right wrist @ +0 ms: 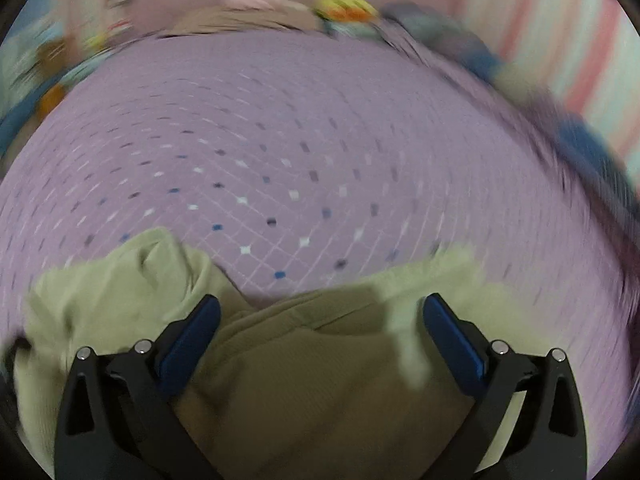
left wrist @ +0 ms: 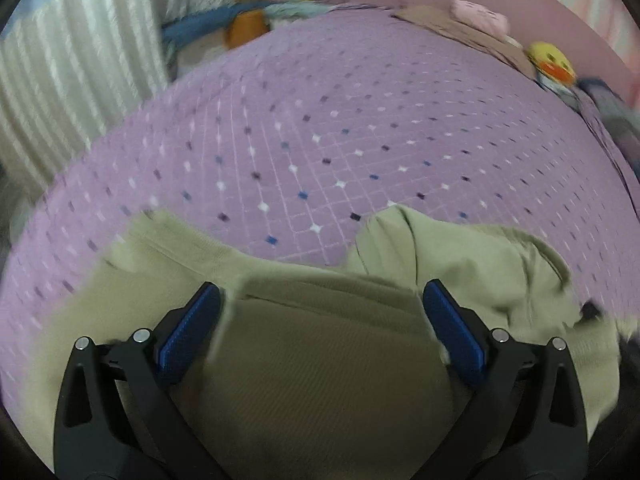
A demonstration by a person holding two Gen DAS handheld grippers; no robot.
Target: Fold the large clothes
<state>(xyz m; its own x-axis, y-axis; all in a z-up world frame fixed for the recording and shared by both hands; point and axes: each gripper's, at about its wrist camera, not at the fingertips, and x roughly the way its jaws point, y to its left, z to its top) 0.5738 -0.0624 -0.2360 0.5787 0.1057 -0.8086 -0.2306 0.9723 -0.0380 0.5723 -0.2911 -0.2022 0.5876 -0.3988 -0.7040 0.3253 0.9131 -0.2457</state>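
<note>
A pale olive-green garment [left wrist: 320, 340] lies bunched on the near part of a purple bedspread [left wrist: 320, 140] with small diamond marks. My left gripper [left wrist: 320, 296] hovers over it with its blue-padded fingers wide apart and nothing between them. In the right wrist view the same garment [right wrist: 312, 360] fills the foreground, a rumpled fold rising at the left. My right gripper [right wrist: 320, 308] is open too, above the cloth, gripping nothing. Both views are motion-blurred.
Along the bed's far edge sit a tan folded cloth [left wrist: 460, 28], a pink item [left wrist: 480, 14] and a yellow-orange toy [left wrist: 552, 62]. A white striped curtain [left wrist: 60, 92] hangs at left, with blue and brown soft things [left wrist: 240, 20] beside it. Striped bedding [right wrist: 560, 40] lies at right.
</note>
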